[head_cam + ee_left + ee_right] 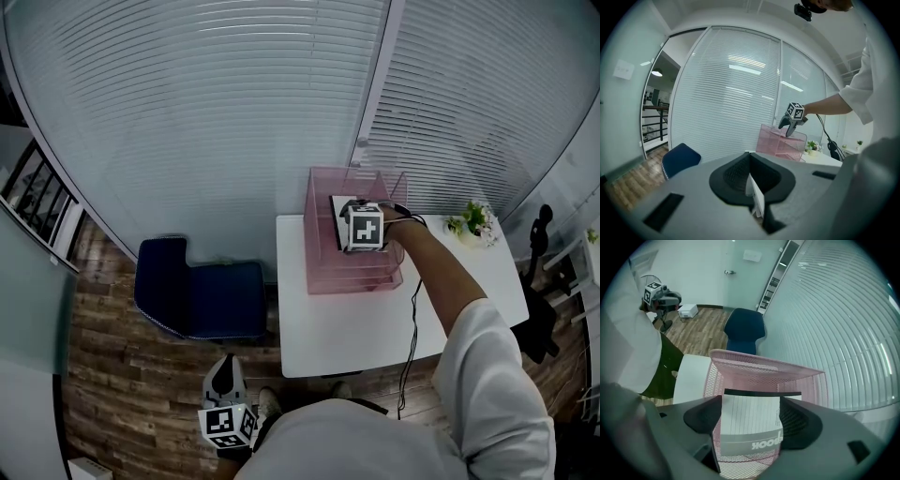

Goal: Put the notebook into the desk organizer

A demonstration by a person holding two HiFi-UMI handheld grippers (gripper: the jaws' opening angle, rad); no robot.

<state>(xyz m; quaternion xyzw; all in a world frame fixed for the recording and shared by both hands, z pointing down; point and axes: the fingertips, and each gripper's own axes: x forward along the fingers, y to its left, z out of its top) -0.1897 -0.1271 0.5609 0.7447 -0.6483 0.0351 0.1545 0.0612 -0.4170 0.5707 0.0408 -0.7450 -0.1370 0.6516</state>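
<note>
Left gripper idle near the body, jaws together. Farther, over the white table, right gripper spread wide around the notebook, which lies in the pink desk organizer's top tray. Risk: a pad catching an edge on withdrawal, dragging it out.

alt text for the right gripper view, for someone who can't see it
A lined notebook sits in a pink mesh desk organizer, framed by the open jaws of the right hand-held gripper. The organizer stands on a white table; beyond are a blue chair, wood floor and window blinds.
</note>
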